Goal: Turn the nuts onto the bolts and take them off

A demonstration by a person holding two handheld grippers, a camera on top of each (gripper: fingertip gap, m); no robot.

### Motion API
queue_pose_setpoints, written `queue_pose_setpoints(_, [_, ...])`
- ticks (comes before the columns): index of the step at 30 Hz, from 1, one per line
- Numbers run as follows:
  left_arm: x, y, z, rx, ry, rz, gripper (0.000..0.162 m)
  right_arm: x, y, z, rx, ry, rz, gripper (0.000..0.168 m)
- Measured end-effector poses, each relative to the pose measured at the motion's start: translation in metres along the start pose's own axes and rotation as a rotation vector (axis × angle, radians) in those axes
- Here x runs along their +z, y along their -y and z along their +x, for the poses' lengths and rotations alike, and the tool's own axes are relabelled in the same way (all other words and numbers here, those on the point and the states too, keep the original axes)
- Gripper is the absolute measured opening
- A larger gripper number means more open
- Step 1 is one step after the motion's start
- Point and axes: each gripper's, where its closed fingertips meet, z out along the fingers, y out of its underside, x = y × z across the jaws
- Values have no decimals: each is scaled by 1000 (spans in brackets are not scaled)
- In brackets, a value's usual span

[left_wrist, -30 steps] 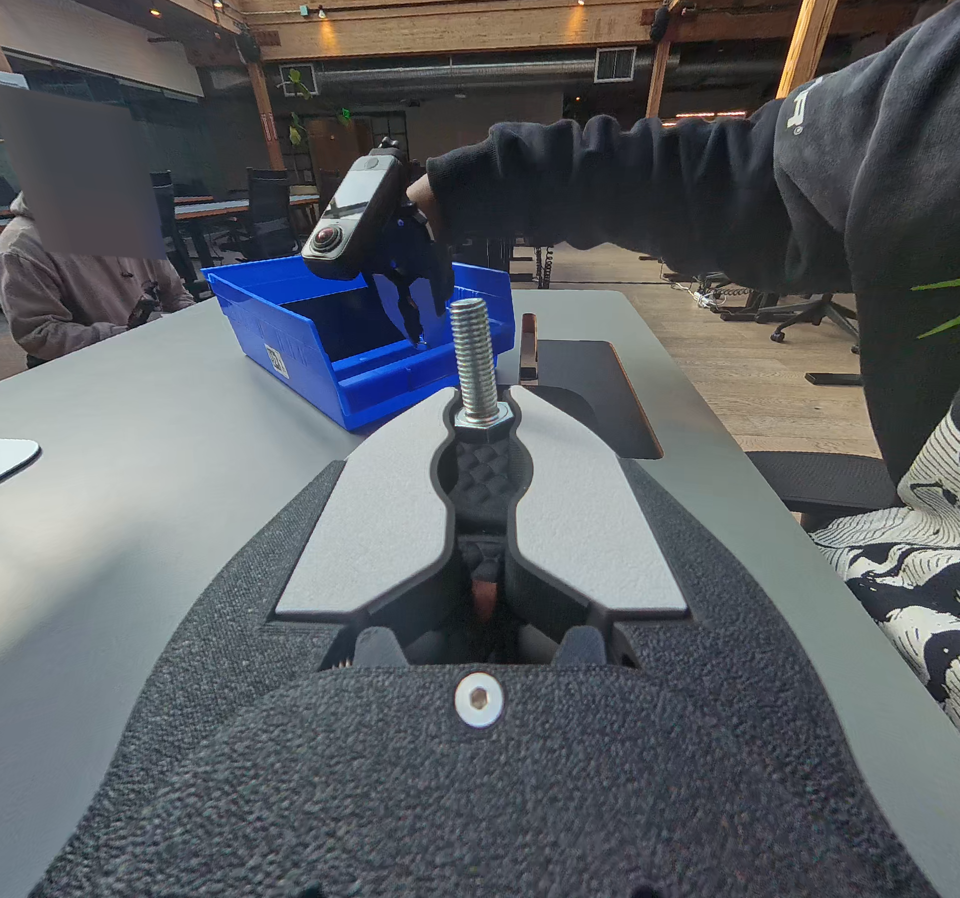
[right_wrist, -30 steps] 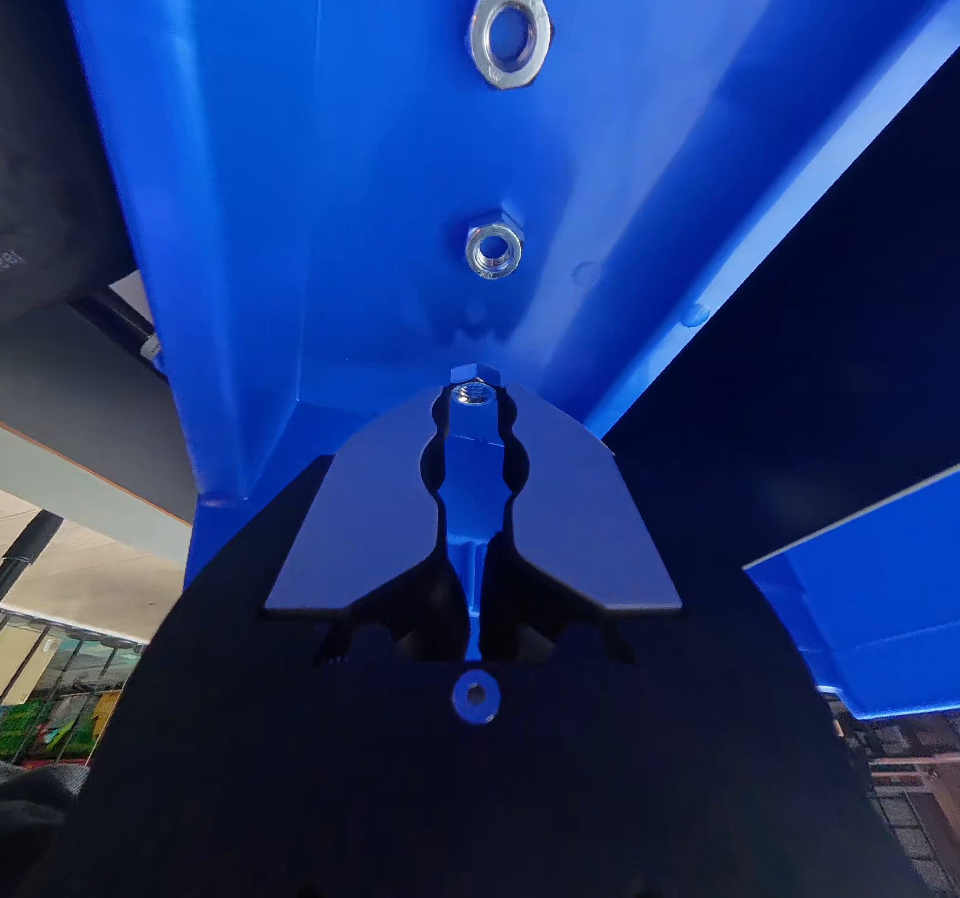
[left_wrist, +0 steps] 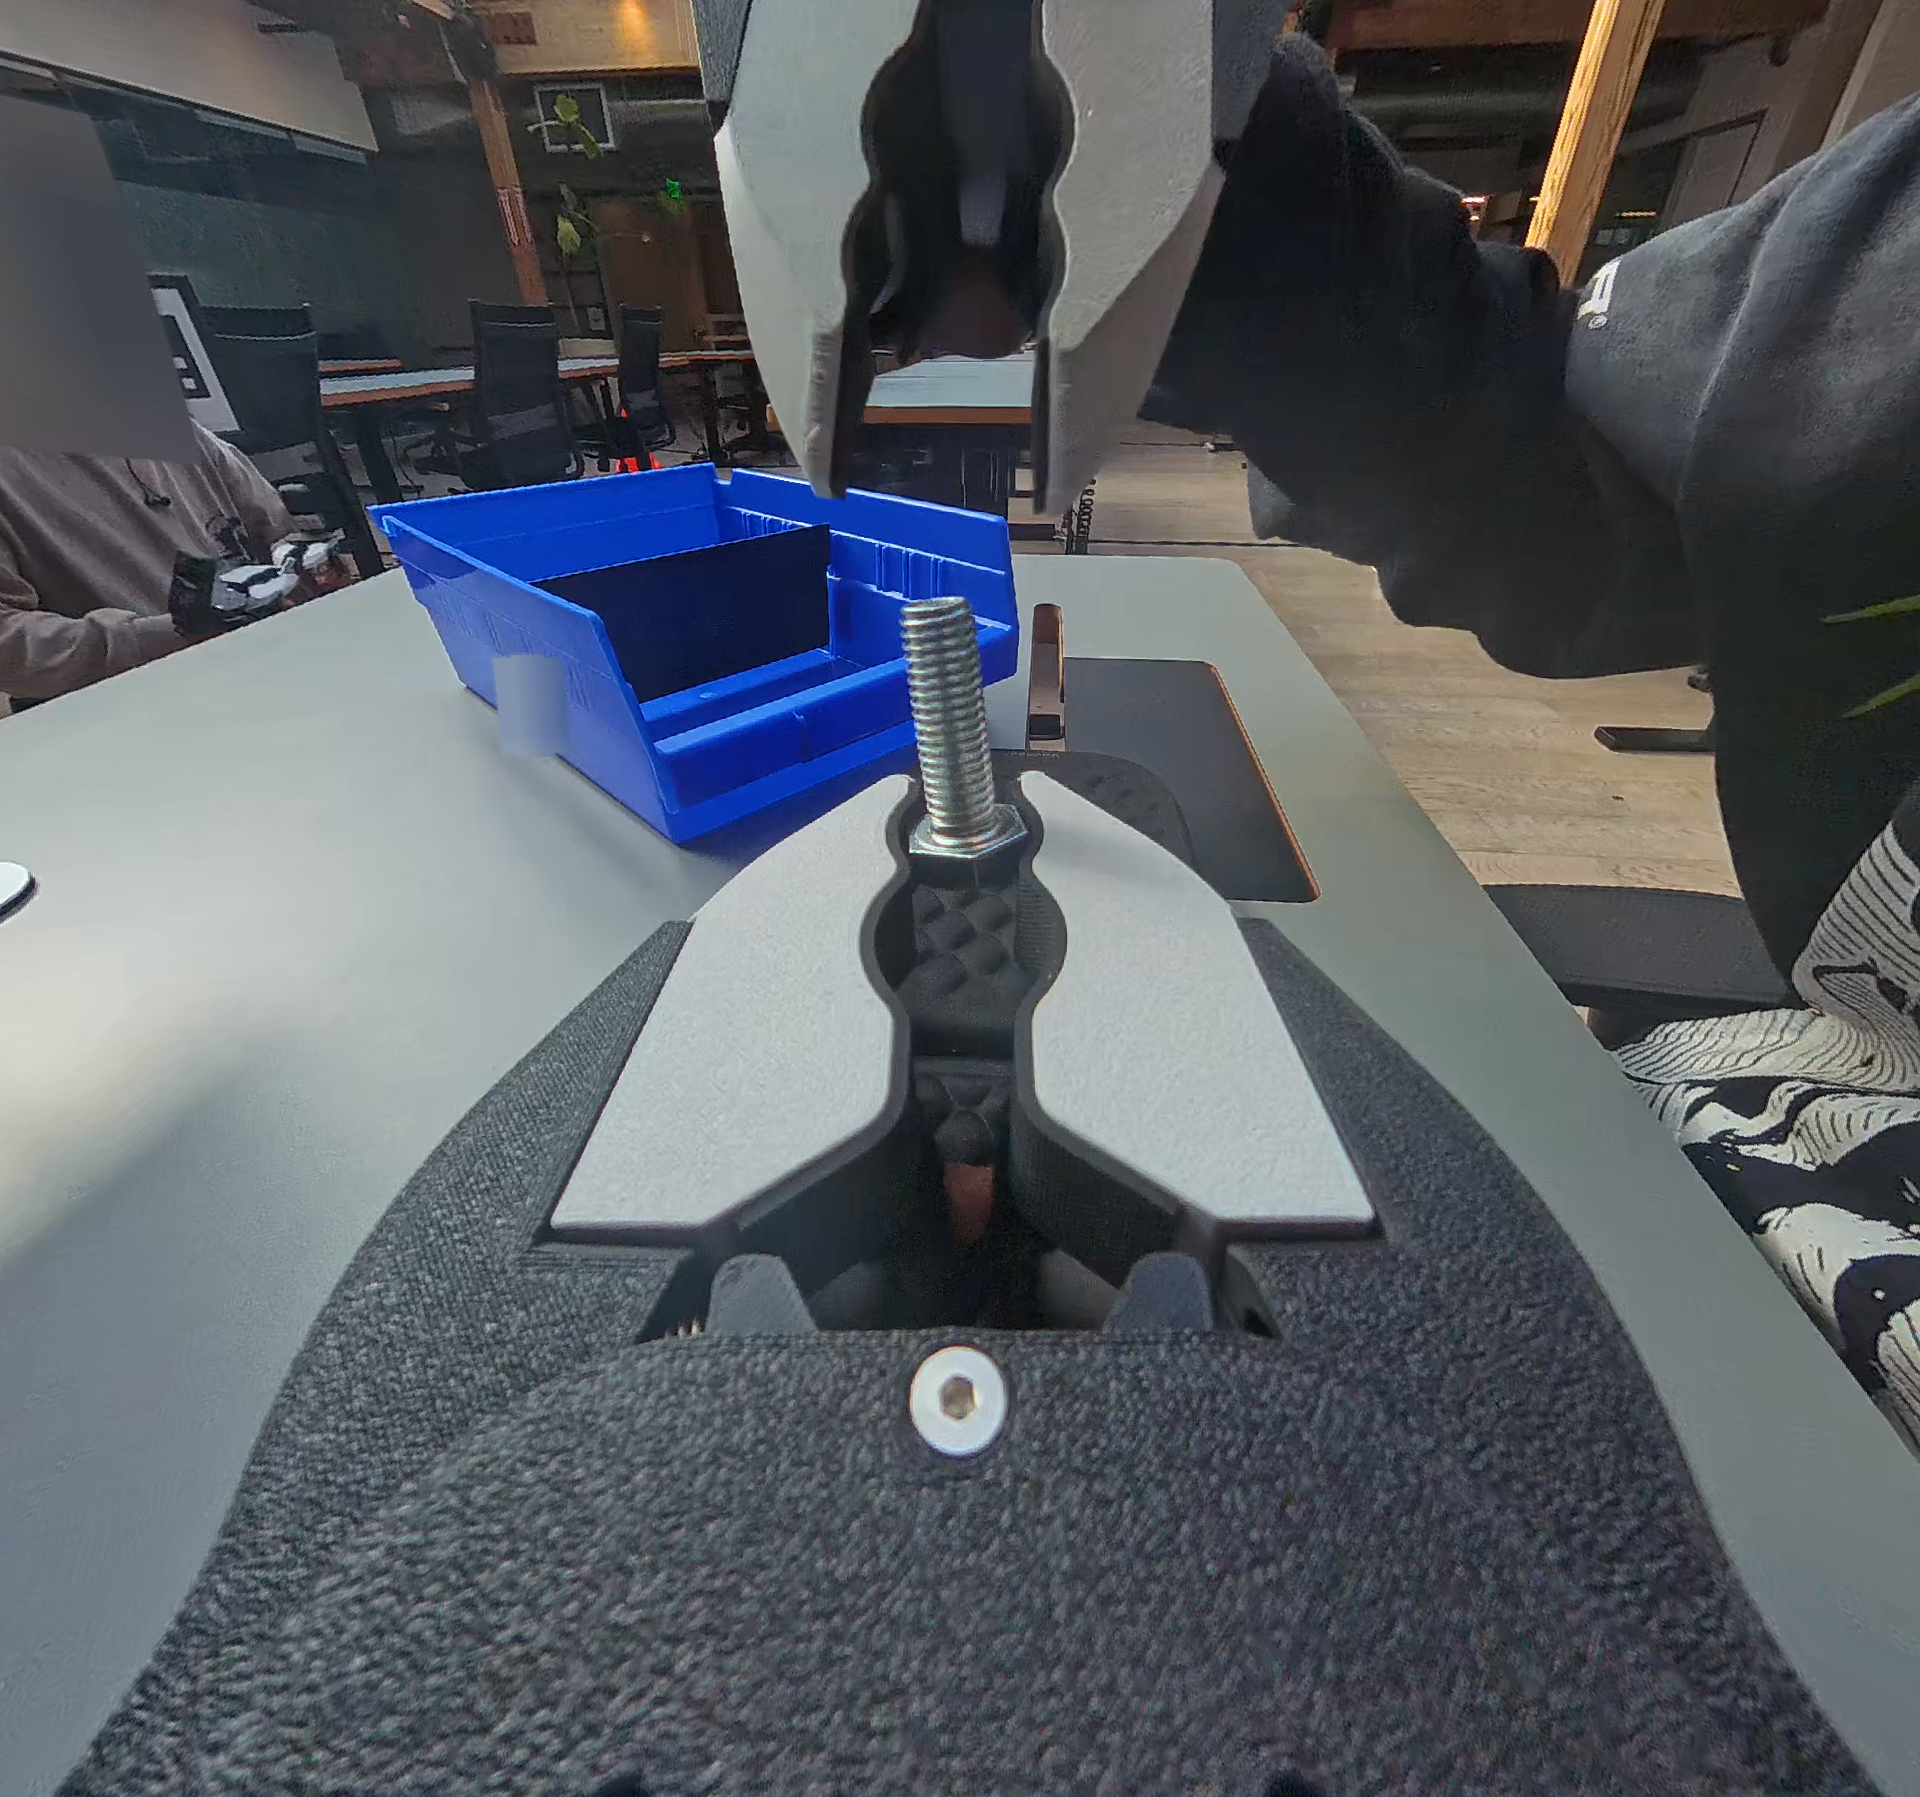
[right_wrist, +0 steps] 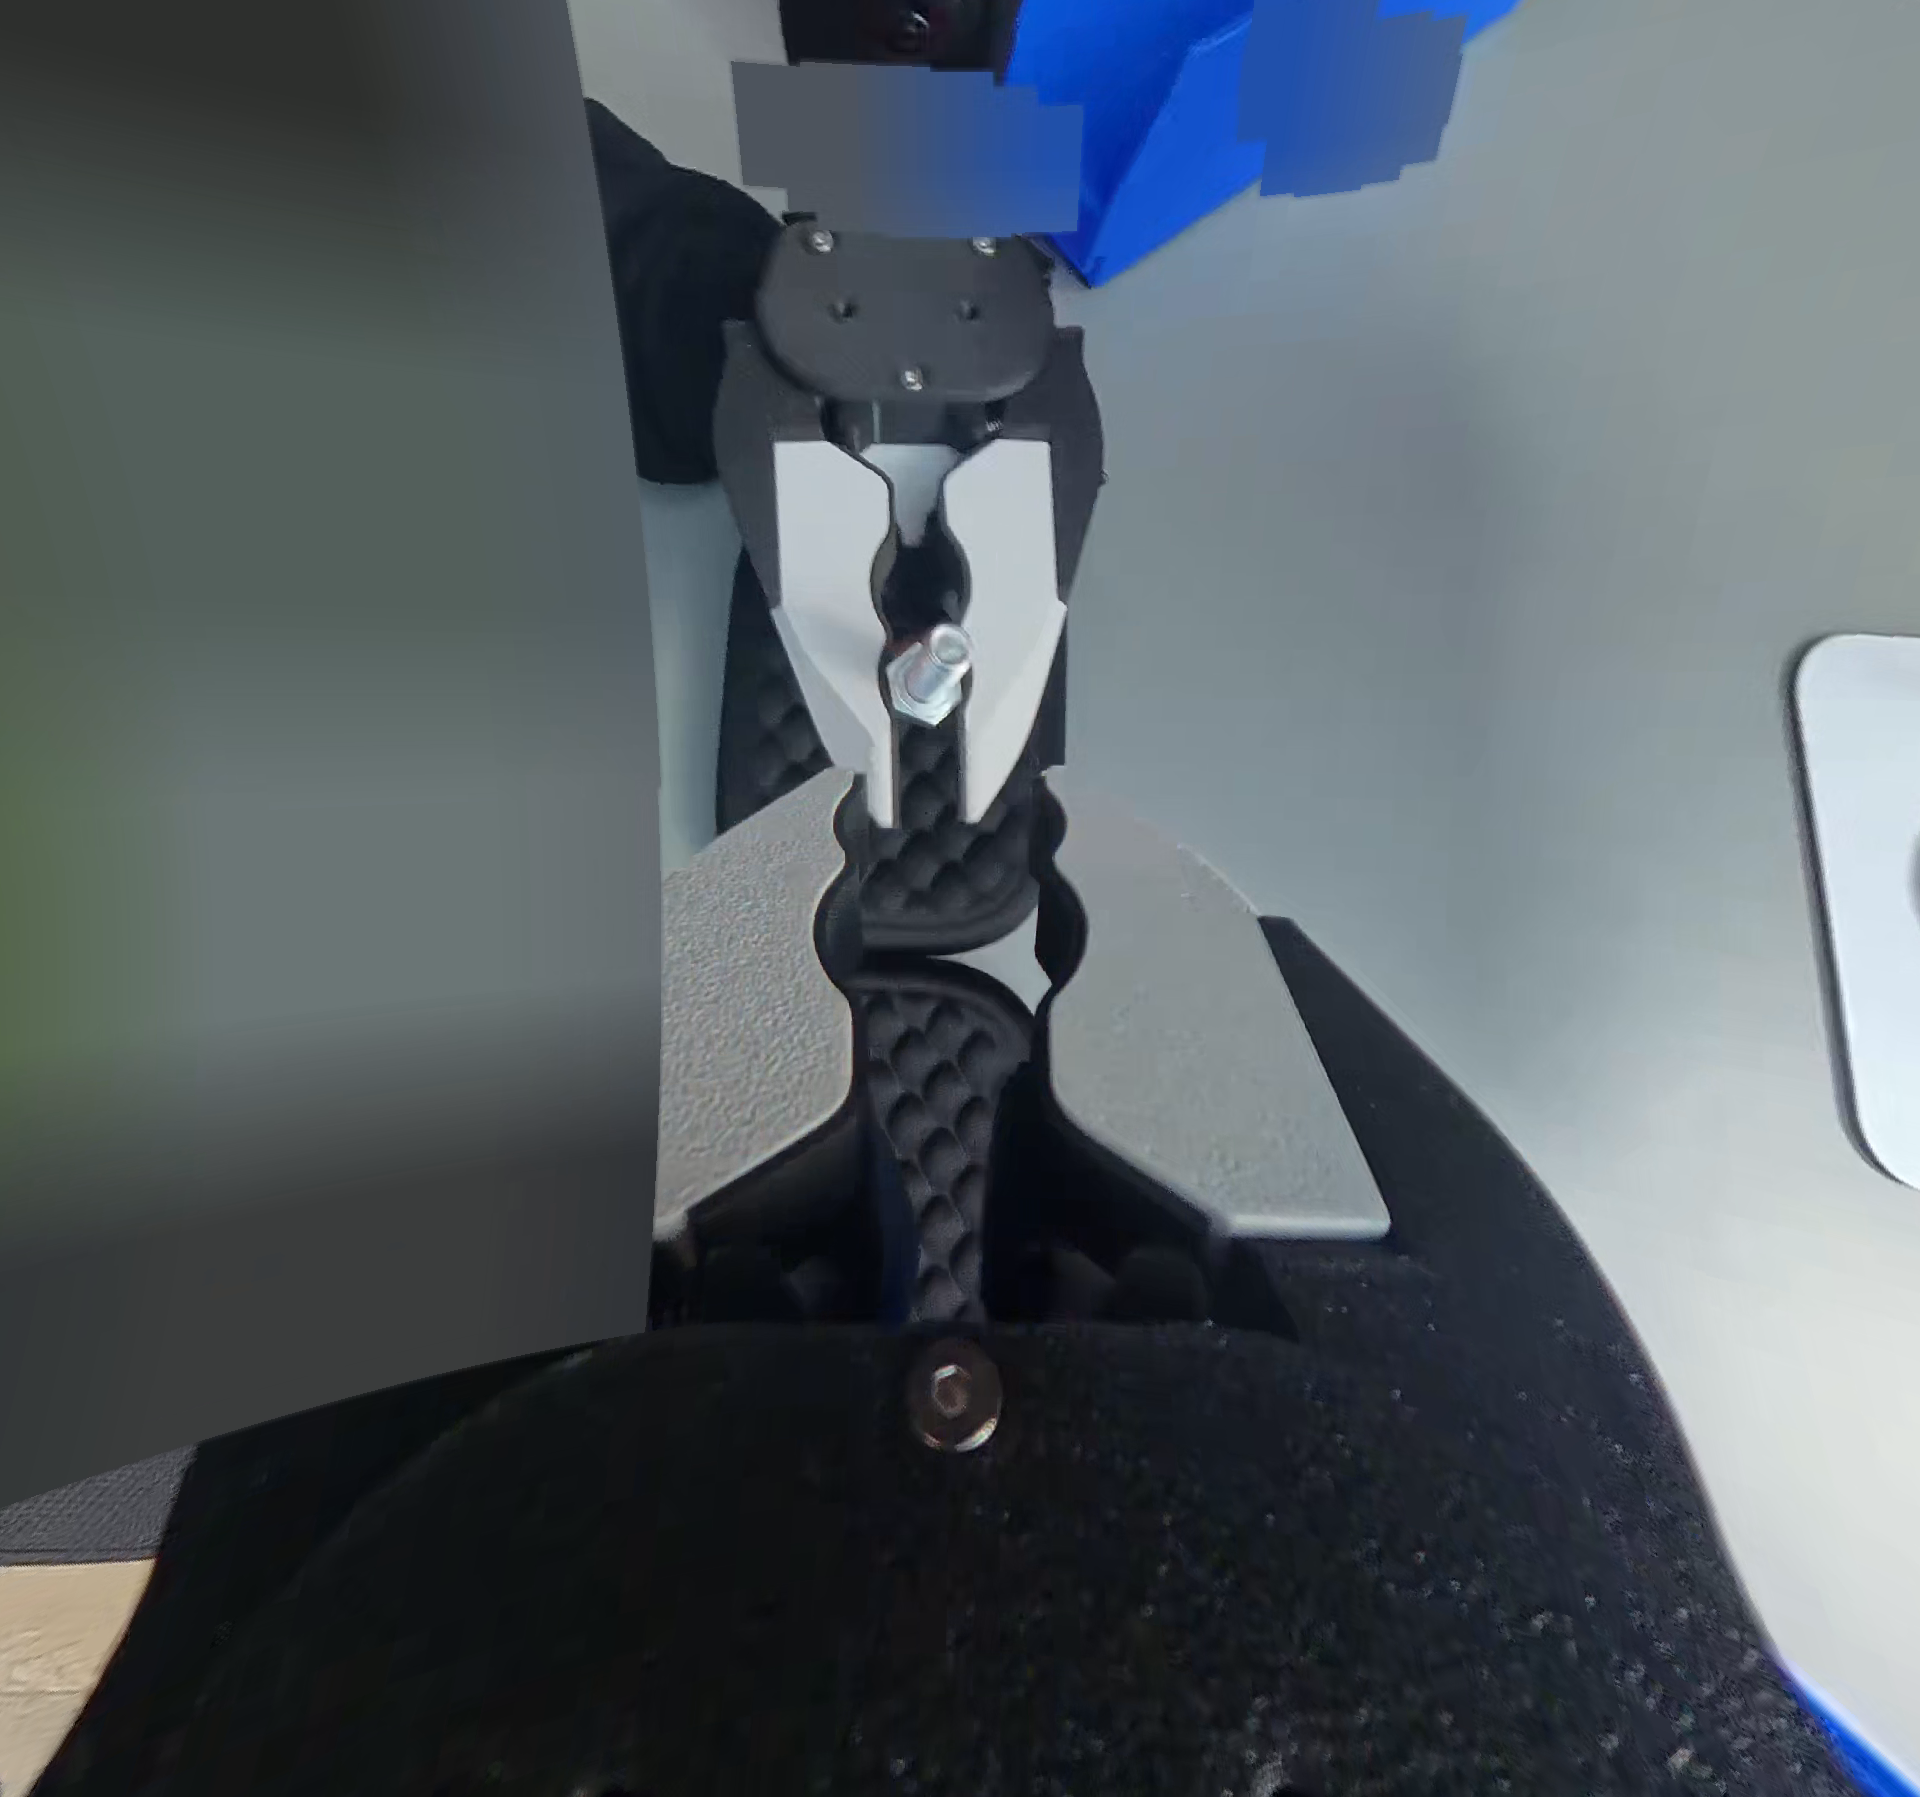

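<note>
left gripper (left_wrist: 961, 802) clenched on the hex head of the bolt (left_wrist: 943, 708), which stood upright with its bare thread pointing up, just above the grey table (left_wrist: 260, 916); holding by the head left the whole thread free to take a nut and probably kept the bolt from spinning. right gripper (left_wrist: 940, 495) hung directly over the bolt tip, pointing down along its axis and well clear of it, its jaws parted; no nut could be made out between them in either view. blue bin (left_wrist: 582, 500) sat behind the bolt on the table, its contents hidden. threading, by this evidence, was not yet begun.
</note>
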Motion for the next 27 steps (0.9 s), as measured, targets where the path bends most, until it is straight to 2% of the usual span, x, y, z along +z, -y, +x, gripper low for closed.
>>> queue_pose_setpoints(6, [0,-1,1,3,-4,-6,14,27,11,-4,1,60,-39,24])
queue_pose_setpoints(9, [1,-1,1,5,-3,-9,14,32,18,-4,2,89,-18,9])
queue_pose_setpoints(14, [1,0,-1,1,17,-4,15,29,17,0,-43,68,-42,6])
queue_pose_setpoints(17, [1,2,-3,0,31,12,25,22,16,4,-49,41,-43,6])
queue_pose_setpoints(22, [3,-2,-12,7,99,-16,52,-23,-1,43,9,-109,-77,6])
queue_pose_setpoints(24, [3,-2,-18,14,143,-12,62,-52,-20,72,79,-207,-116,6])
queue_pose_setpoints(27, [2,0,-21,23,169,3,64,-102,-64,119,216,-376,-192,6])
